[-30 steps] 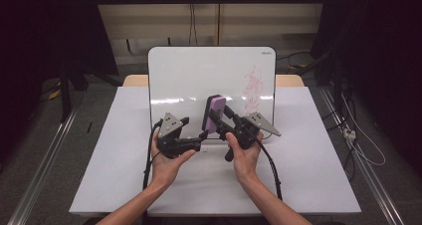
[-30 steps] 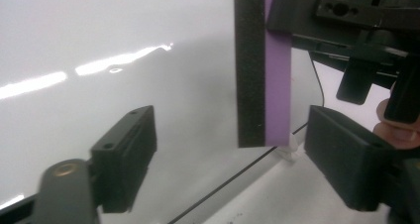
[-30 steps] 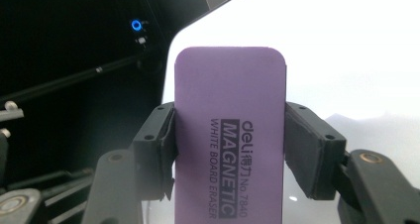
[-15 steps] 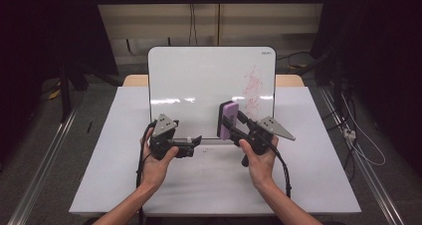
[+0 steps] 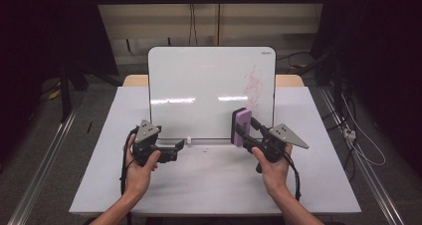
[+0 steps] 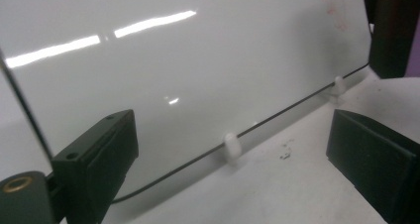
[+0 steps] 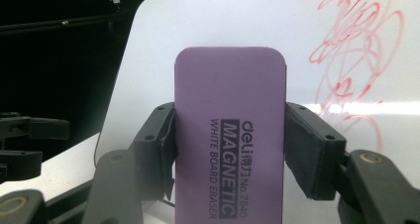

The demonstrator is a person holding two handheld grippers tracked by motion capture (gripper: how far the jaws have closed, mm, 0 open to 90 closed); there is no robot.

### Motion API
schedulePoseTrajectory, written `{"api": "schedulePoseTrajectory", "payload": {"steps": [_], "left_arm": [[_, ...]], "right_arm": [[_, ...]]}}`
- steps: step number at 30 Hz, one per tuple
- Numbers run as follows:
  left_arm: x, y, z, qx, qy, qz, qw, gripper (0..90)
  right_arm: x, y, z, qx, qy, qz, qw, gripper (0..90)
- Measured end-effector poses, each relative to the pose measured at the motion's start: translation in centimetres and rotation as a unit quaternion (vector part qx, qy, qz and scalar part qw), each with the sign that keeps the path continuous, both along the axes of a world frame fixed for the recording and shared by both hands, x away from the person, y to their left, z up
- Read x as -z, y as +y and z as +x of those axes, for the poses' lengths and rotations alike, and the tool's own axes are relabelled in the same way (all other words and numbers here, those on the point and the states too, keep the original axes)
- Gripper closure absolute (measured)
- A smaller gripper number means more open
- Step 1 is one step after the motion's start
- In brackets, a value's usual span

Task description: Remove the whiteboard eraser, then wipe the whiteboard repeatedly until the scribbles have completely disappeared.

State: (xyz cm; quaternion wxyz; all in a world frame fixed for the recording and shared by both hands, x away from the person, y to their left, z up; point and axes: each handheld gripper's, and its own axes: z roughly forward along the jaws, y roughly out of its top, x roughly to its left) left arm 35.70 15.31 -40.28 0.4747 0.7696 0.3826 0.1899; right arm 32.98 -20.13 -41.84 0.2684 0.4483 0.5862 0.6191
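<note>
A whiteboard (image 5: 199,85) stands upright on the table, with a red scribble (image 5: 255,88) at its right side. My right gripper (image 5: 240,133) is shut on a purple whiteboard eraser (image 5: 243,121) and holds it upright in front of the board's lower right part, just below the scribble. In the right gripper view the eraser (image 7: 230,135) sits between both pads, with the scribble (image 7: 356,60) beyond it to the right. My left gripper (image 5: 180,145) hovers open at the board's bottom edge, left of centre. The left gripper view has nothing between the jaws of that gripper (image 6: 233,164).
The white table (image 5: 199,185) extends in front of the board. Two small white clips (image 6: 232,147) hold the board's lower edge. Dark curtains and cables ring the table, and metal floor rails (image 5: 45,165) run along both sides.
The two grippers were close together at the centre and have moved apart. The right one carried the eraser rightward, under the scribble. The left one drew back to the left.
</note>
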Motion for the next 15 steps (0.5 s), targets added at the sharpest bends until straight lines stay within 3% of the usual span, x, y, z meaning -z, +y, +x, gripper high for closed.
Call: {"api": "schedulePoseTrajectory", "payload": {"steps": [11, 15], "left_arm": [[1.1, 3.2, -1.6, -0.03, -0.006, 0.004, 0.9995, 5.2], [1.6, 3.7, -2.2, -0.026, 0.004, 0.006, 0.9996, 5.1]], "right_arm": [[-0.1, -0.9, -0.4, 0.006, 0.0, -0.021, 0.9998, 41.6], [-0.5, -1.3, -0.4, 0.009, 0.0, -0.028, 0.9996, 41.6]]}}
